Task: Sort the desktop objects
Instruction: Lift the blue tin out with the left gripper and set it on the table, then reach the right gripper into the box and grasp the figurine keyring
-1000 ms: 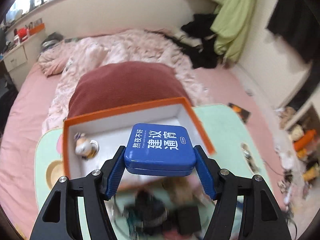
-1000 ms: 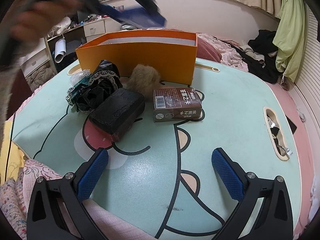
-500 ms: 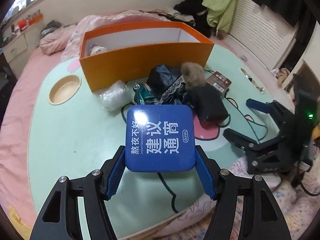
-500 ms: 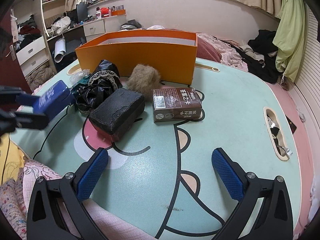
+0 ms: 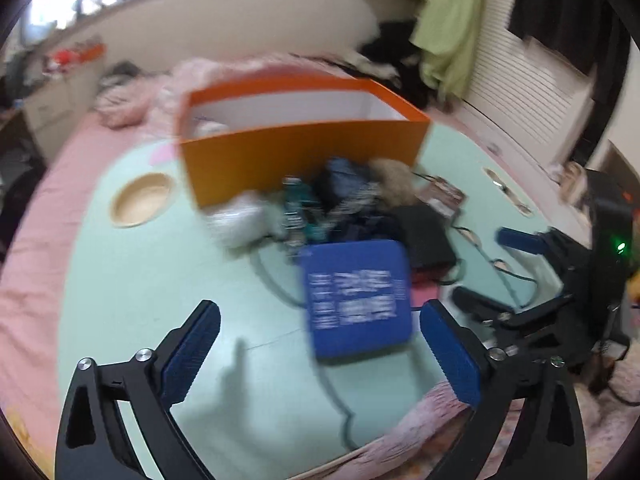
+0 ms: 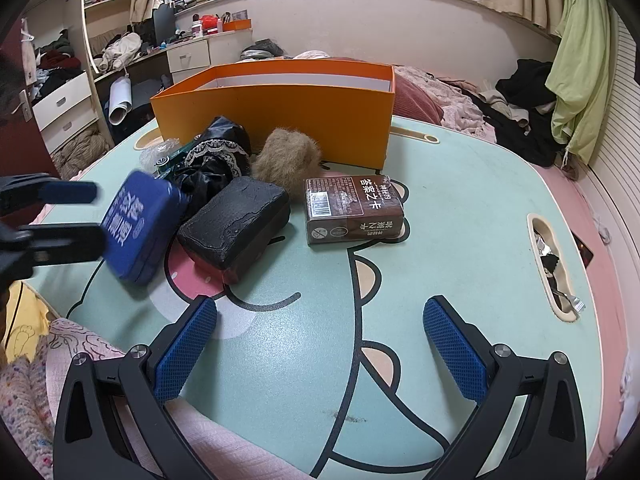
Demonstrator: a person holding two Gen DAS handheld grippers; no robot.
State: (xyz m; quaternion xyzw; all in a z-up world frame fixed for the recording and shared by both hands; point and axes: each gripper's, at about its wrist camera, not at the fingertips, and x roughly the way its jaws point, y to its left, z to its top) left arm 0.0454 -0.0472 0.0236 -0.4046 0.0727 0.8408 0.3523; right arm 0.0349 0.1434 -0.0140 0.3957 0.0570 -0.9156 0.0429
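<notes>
So my left gripper [image 5: 320,354] has just been opening; jaws spread wide, blue tin [image 5: 357,298] loose between them, nearer the right finger, pads not touching it; it looks tilted in the right wrist view, beside the black case [image 6: 236,226]. Right gripper [image 6: 320,346] hangs wide open over bare mint table [image 6: 460,216]; orange box [image 6: 276,110] sits at the far edge; lots of free room near right.
</notes>
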